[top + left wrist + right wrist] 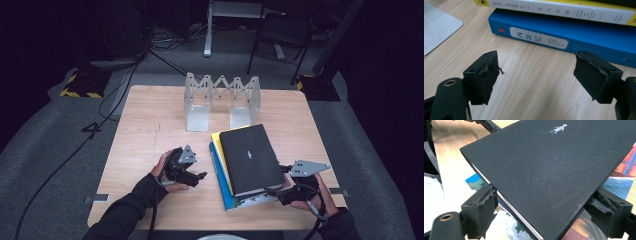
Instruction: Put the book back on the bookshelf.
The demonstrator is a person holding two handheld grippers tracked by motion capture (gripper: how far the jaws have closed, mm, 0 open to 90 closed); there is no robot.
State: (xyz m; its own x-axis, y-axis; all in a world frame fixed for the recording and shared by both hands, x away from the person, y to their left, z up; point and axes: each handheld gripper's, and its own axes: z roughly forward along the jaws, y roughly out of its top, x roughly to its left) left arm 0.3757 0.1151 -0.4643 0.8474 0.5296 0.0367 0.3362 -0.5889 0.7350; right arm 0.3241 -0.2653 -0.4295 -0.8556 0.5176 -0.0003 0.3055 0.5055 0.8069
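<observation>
From the high view I see a wooden table (150,130) with a stack of books right of centre; a black book (250,157) lies on top, tilted across a yellow book (216,137) and a blue book (223,192) below it; behind them, near the far edge, stands a metal accordion-style book rack (222,100) with nothing in it. My left gripper (197,176) rests on the table just left of the stack, its jaws spread wide with nothing between them; in the left gripper view it (536,77) faces the spines of the blue book (564,37) and the yellow book (564,8), close but not touching. My right gripper (274,191) sits at the near right corner of the stack; in the right gripper view it (541,210) has its jaws either side of the near corner of the black book (549,170), which is lifted off a colourful cover (619,165) beneath; the pads appear pressed against the edges, so I read it as clamped on that book.
</observation>
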